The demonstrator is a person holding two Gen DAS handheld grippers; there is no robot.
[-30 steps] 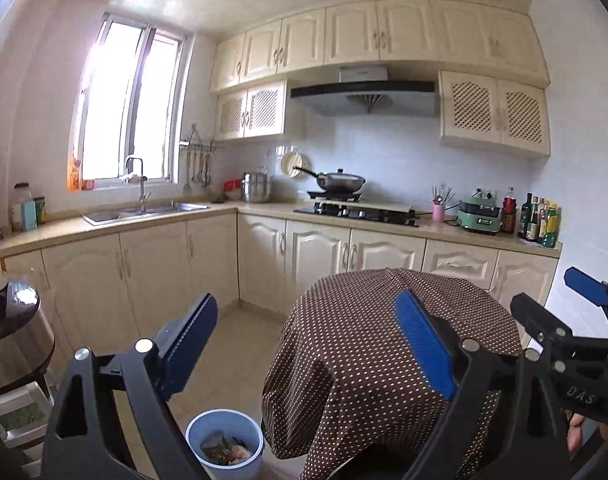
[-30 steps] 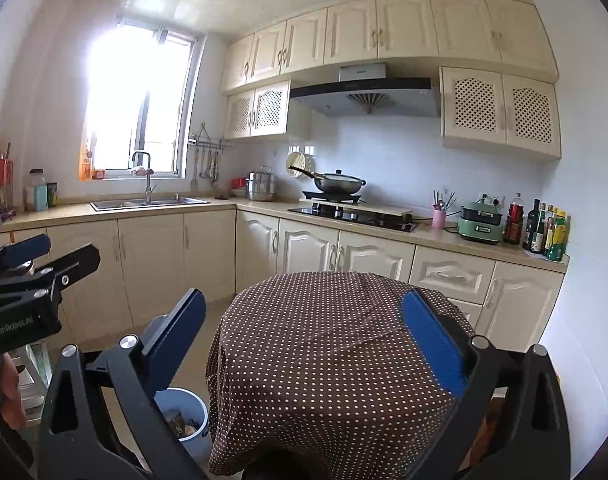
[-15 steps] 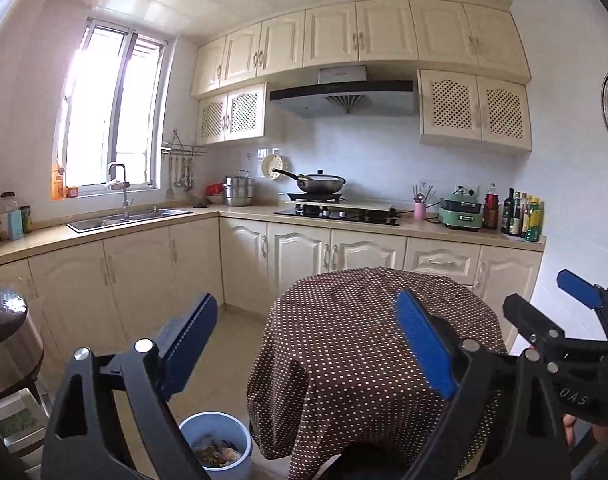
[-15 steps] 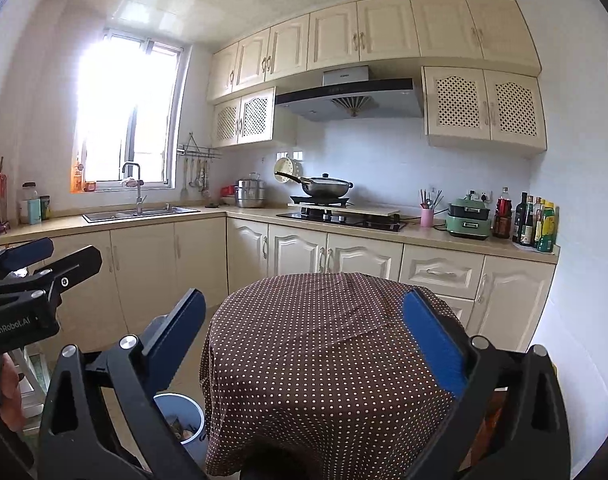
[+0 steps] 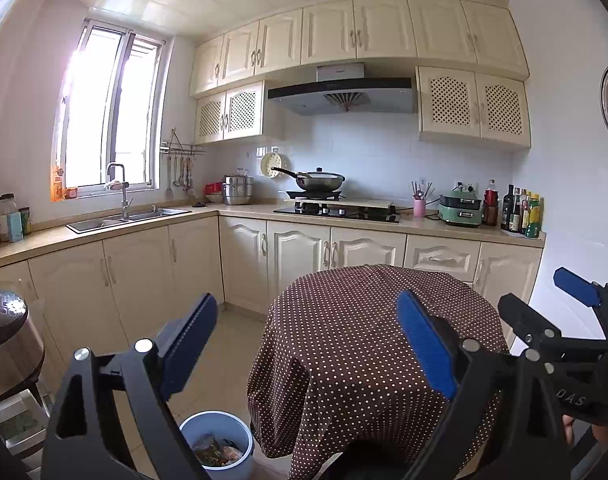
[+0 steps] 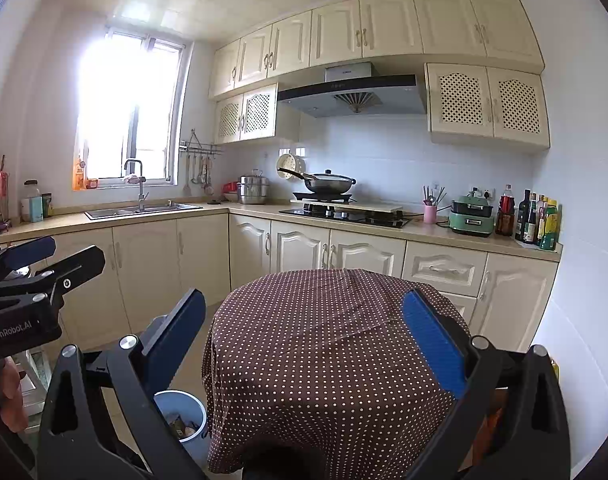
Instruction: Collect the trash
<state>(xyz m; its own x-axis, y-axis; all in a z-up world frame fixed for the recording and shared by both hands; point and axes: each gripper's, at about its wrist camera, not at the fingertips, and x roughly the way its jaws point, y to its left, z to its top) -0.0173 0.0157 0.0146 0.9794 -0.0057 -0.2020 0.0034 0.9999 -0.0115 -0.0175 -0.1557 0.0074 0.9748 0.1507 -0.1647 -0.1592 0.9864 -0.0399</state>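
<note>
Beside the draped table [image 5: 368, 344], a bin [image 5: 219, 432]; both grippers spread, empty

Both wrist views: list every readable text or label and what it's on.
"GenRobot.AI": side of the left gripper, seen in the right wrist view.
"DAS": partial lettering on the right gripper body, left wrist view; the rest is cut off.
Range hood badge: too small to read.
Bottles on the counter: labels blurred, unreadable.
</note>
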